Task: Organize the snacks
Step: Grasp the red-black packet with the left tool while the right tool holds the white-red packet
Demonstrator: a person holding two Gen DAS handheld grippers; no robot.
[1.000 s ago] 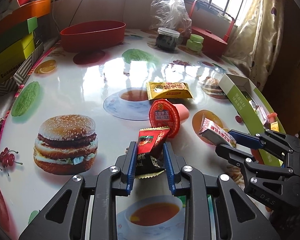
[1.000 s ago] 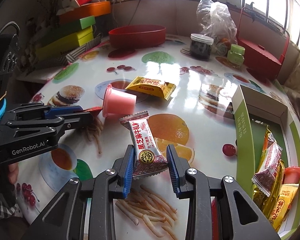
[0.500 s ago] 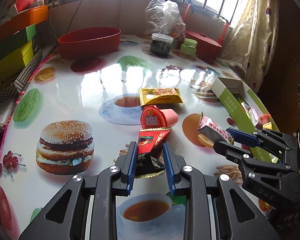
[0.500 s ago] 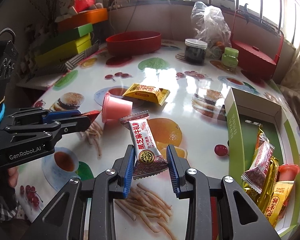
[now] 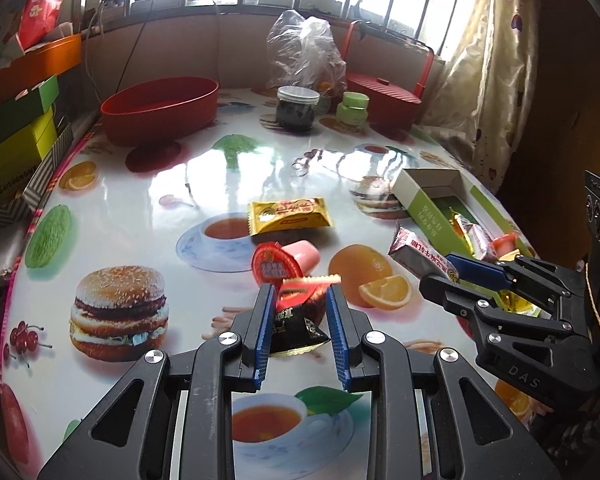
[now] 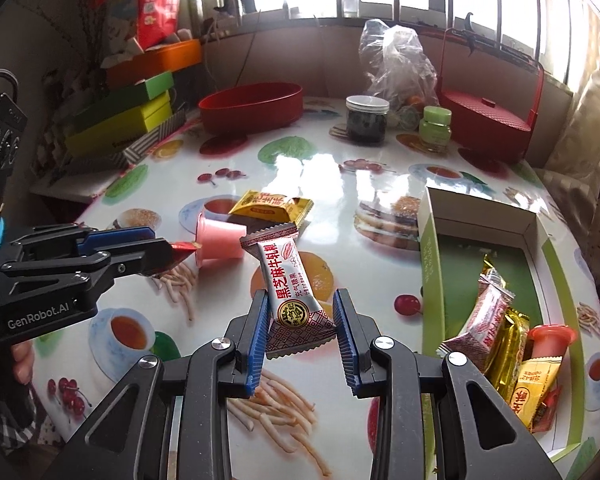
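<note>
left hand-held gripper [image 5: 298,326] clamps the red-and-black packet [image 5: 296,314], held above the near edge of the surface [image 5: 140,200]. right hand-held gripper [image 6: 300,326] is closed on the white sesame packet [image 6: 290,286], long axis running away from the jaws. green box [image 6: 430,276] lies along the right edge, long axis near to far, closer to the right hand. pink jelly cup [image 6: 218,240] and yellow packet [image 6: 272,206] lie mid-surface, beyond.

Red bowl [image 5: 160,110] — dark jar [image 5: 297,109] beyond.
</note>
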